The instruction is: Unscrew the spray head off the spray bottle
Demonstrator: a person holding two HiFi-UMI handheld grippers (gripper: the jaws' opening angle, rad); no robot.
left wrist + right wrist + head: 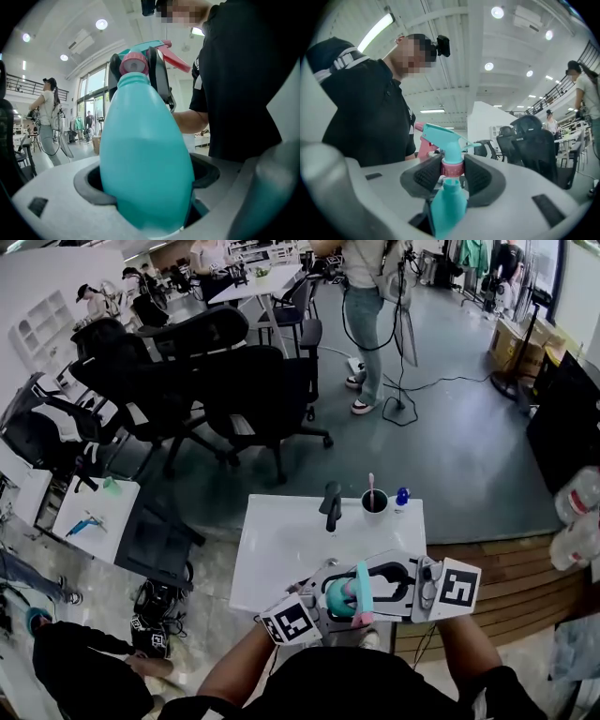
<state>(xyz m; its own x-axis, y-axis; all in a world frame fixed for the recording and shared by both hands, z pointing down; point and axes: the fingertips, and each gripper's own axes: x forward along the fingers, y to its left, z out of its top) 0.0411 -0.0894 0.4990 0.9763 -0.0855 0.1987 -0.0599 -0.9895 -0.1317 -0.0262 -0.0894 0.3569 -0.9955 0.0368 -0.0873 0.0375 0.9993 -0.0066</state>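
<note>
The teal spray bottle (343,599) is held up over the 6 o'clock edge of the white table (281,545), close to the person. The left gripper (150,183) pinches the bottle's wide body from 9 and 3 o'clock. At the bottle's 12 o'clock end, the spray head (445,138) sits squeezed at its pink collar (452,168) between the right gripper (453,175) pads. Its pink trigger (423,143) is at 9 o'clock.

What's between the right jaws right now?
The pink collar, pinched by the right gripper; the right gripper view shows it.
</note>
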